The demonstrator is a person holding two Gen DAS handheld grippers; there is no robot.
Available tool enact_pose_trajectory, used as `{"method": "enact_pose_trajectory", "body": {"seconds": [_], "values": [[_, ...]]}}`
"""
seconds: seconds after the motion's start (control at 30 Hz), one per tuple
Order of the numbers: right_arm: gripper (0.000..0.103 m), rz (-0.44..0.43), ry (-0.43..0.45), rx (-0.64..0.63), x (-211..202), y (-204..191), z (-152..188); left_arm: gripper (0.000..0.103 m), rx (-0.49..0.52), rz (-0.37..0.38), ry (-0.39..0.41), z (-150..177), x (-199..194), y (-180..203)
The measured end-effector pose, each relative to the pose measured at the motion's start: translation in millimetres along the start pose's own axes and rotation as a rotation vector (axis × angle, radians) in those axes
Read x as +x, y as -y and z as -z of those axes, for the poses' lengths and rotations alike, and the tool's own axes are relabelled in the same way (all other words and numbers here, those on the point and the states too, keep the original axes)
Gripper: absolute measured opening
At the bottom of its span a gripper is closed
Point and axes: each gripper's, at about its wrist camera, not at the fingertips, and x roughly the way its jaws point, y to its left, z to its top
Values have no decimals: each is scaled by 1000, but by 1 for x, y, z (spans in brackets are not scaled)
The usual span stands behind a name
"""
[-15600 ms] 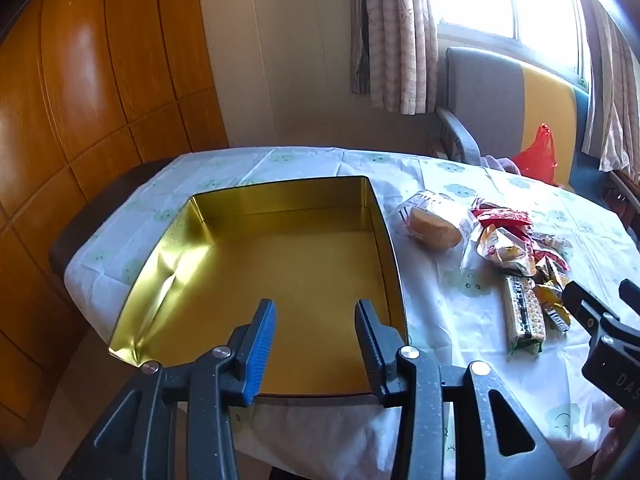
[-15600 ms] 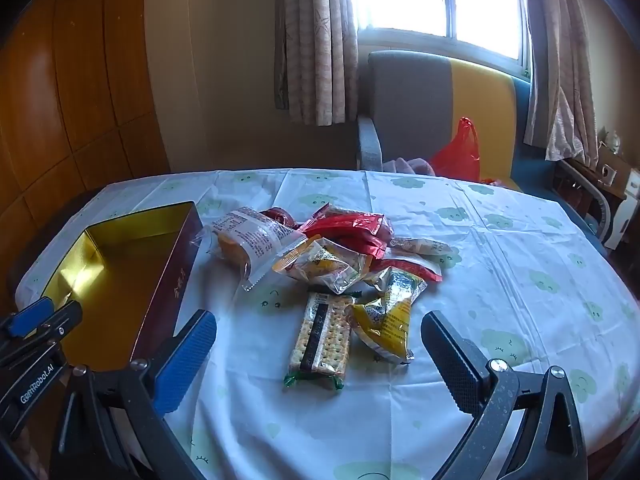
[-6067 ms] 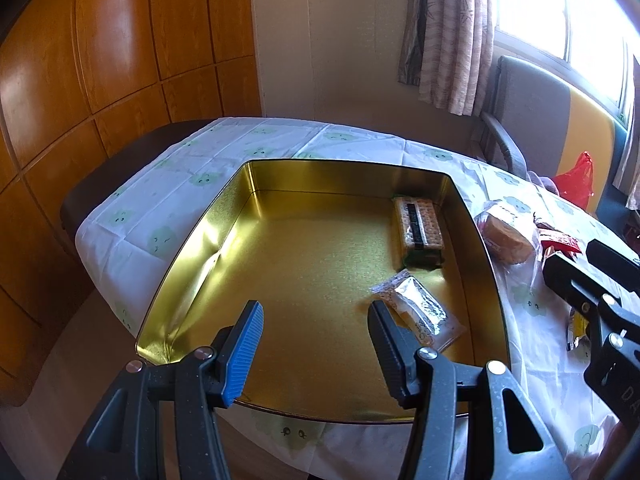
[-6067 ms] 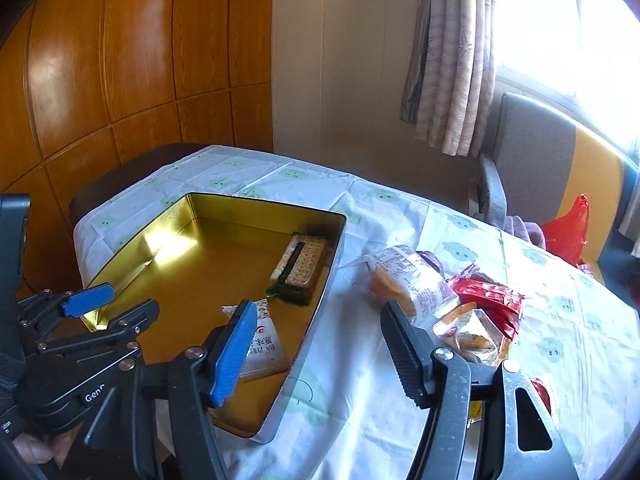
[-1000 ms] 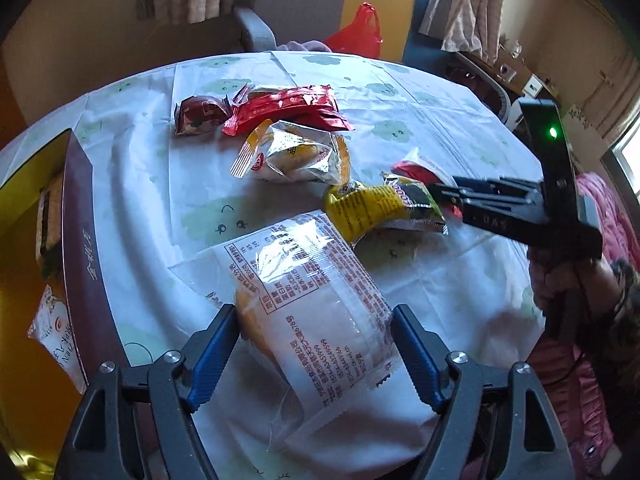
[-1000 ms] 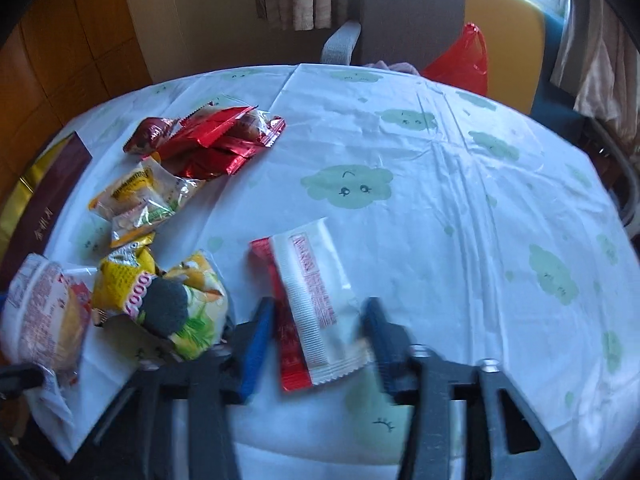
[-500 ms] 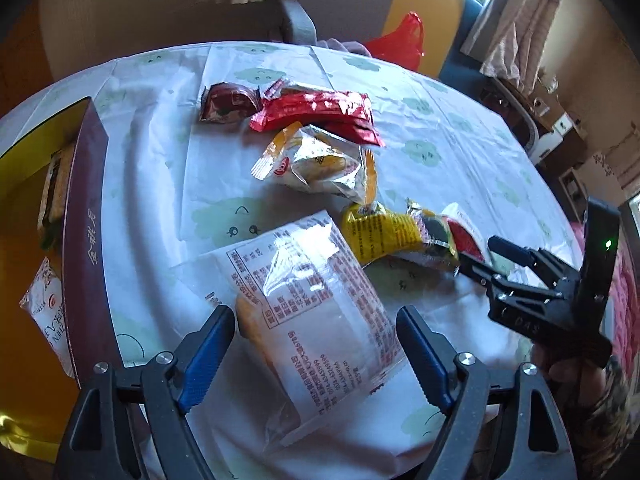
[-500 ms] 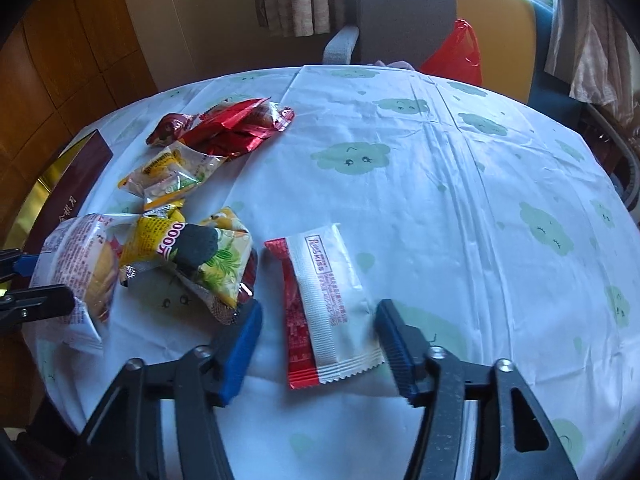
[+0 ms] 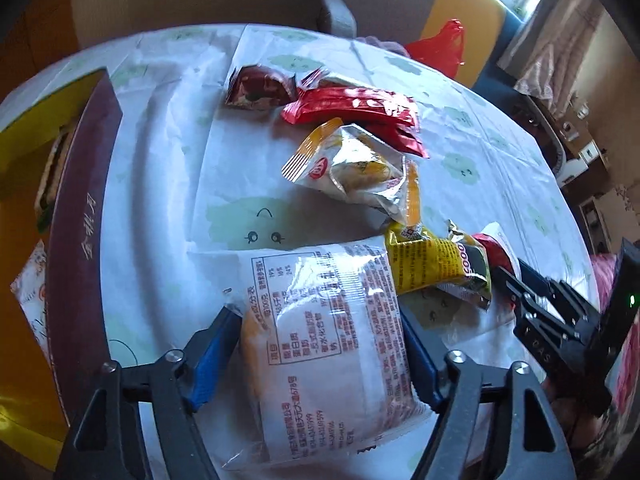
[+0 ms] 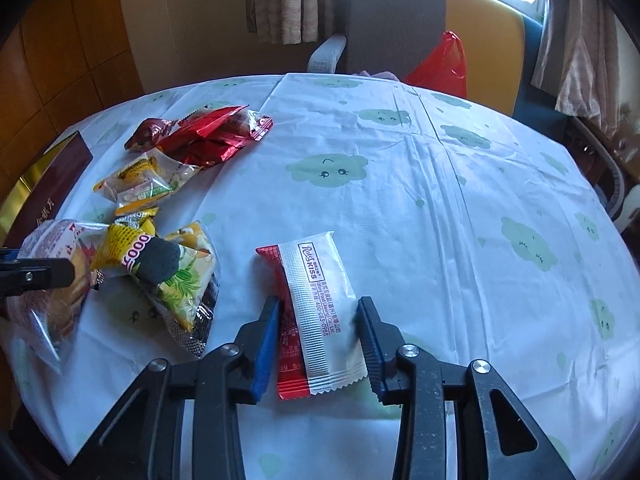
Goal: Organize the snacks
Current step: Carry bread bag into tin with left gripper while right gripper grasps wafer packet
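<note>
My left gripper (image 9: 320,328) is shut on a big clear bread packet (image 9: 324,336) with white printing; both pads press its sides. The packet also shows at the left in the right wrist view (image 10: 44,280). My right gripper (image 10: 318,320) straddles a red-and-white wafer packet (image 10: 316,312) flat on the tablecloth; its jaws stand close to the packet's sides with a small gap. A yellow snack bag (image 9: 436,264) lies between the two grippers. The gold tin (image 9: 80,216) with a maroon wall stands at the left and holds two packets.
More snacks lie further back: a silver-yellow bag (image 9: 356,172), red packets (image 9: 360,112) and a dark red packet (image 9: 256,88). A white cloud-print tablecloth (image 10: 440,184) covers the round table. A grey-yellow chair (image 10: 420,28) with a red bag (image 10: 444,64) stands behind.
My left gripper has closed onto the bread packet. My right gripper has moved forward around the wafer packet and narrowed its jaws.
</note>
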Motion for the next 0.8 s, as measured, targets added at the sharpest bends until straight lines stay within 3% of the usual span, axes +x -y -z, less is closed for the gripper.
{"method": "enact_pose_trajectory", "body": {"seconds": [0.1,0.23,0.43,0.6,0.8], "values": [[39,9,10,-3,0,-1,2,72,62,-48,55,9,-13,3],[39,20,17,-9,0,-2,3,71,86,-24,145,19,-47,-4],[38,36,14,-7,-1,-4,2,71,-16,0,288,18,-114,-53],[38,50,7,-7,0,-5,2,71,-145,-154,350,7,-144,-128],[38,60,2,-2,0,-4,2,71,-226,-283,275,-24,-119,-202]]}}
